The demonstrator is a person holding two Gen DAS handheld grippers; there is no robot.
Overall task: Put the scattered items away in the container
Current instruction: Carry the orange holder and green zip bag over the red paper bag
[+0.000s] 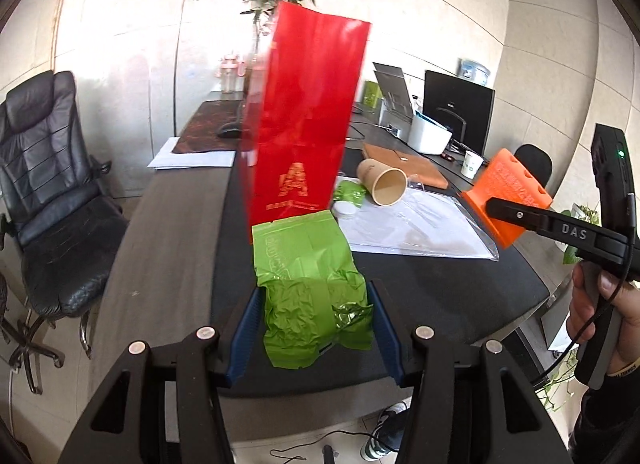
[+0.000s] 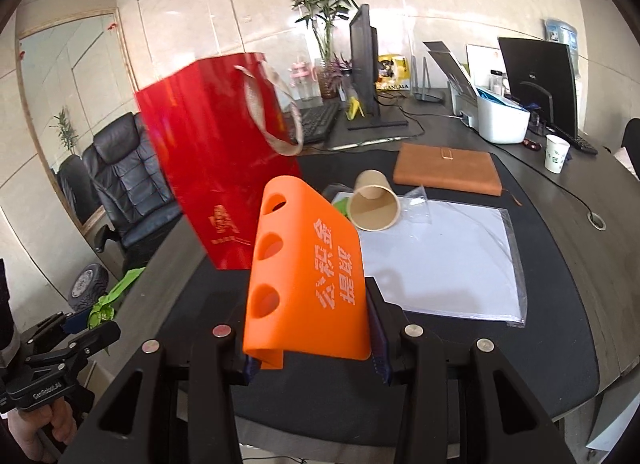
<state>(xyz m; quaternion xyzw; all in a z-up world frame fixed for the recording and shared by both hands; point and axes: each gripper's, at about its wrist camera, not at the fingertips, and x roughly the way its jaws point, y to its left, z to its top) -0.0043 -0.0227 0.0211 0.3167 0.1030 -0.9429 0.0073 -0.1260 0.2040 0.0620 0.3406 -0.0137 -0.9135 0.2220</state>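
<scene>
My left gripper (image 1: 314,318) is shut on a crumpled green foil packet (image 1: 308,276) and holds it just in front of the tall red gift bag (image 1: 304,120), which stands upright on the dark desk. My right gripper (image 2: 312,328) is shut on an orange plastic block (image 2: 304,276) with three round holes and white characters, held above the desk's front part to the right of the red bag (image 2: 216,168). The orange block (image 1: 506,192) and the right gripper also show at the right of the left wrist view. A brown paper cup (image 2: 374,204) lies on its side beyond it.
A white sheet in a clear sleeve (image 2: 448,260) lies on the black desk mat. A brown notebook (image 2: 448,170), a white printer (image 2: 496,116), monitors, a keyboard and a small paper cup (image 2: 556,152) stand behind. A second green packet (image 1: 350,192) lies by the cup. Black chair (image 1: 48,192) at left.
</scene>
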